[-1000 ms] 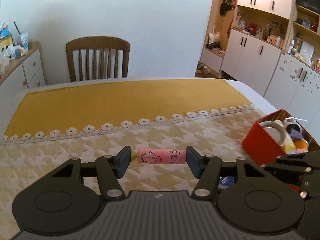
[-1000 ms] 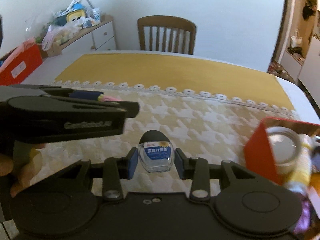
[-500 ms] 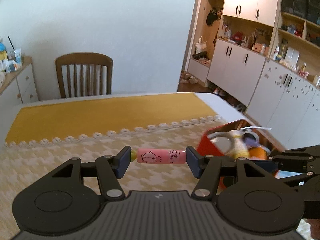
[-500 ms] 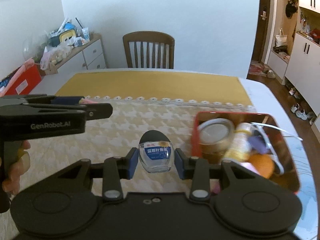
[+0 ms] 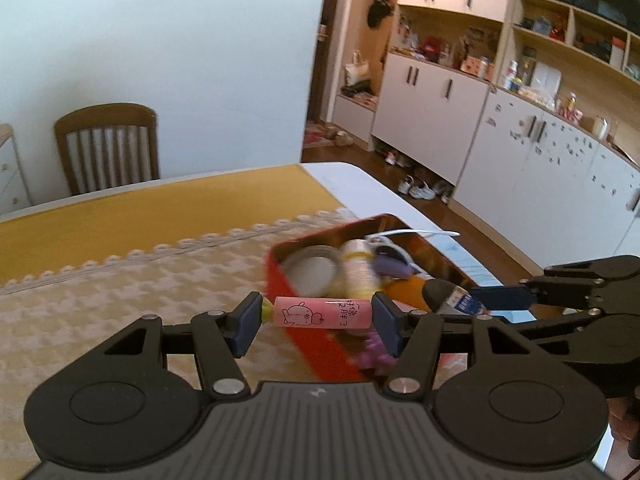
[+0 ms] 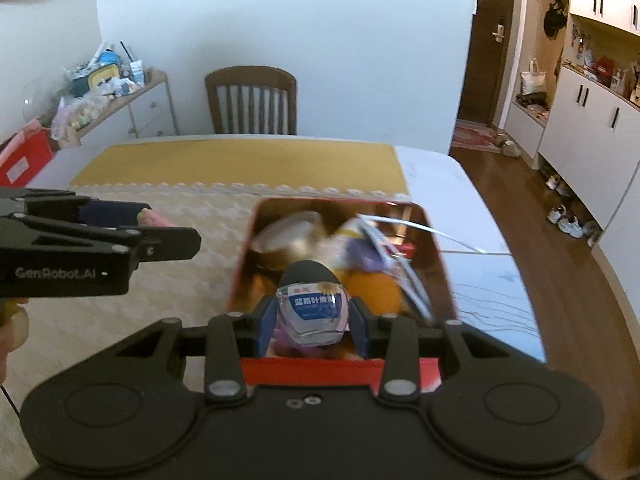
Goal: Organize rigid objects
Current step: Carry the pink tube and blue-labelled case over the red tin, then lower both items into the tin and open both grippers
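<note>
My left gripper (image 5: 318, 322) is shut on a pink tube (image 5: 320, 313) with a cartoon print, held crosswise by its ends, just over the near left wall of a red tin box (image 5: 320, 340). My right gripper (image 6: 311, 322) is shut on a small clear bottle (image 6: 312, 310) with a black cap and blue label, hanging above the open red tin box (image 6: 240, 256). That bottle (image 5: 452, 300) also shows at the right in the left wrist view. The left gripper (image 6: 140, 224) shows at the left of the right wrist view.
The tin holds a tape roll (image 5: 310, 270), a pale bottle (image 5: 360, 268), an orange ball (image 6: 374, 290) and purple pieces. The box stands near the table's right edge (image 6: 520, 280); a wooden chair (image 6: 251, 100) is at the far side. White cabinets (image 5: 520, 152) line the right wall.
Both grippers have swung right and slightly up with their loads. The red tin, earlier off to the right, now lies directly under the right gripper and beside the left one.
</note>
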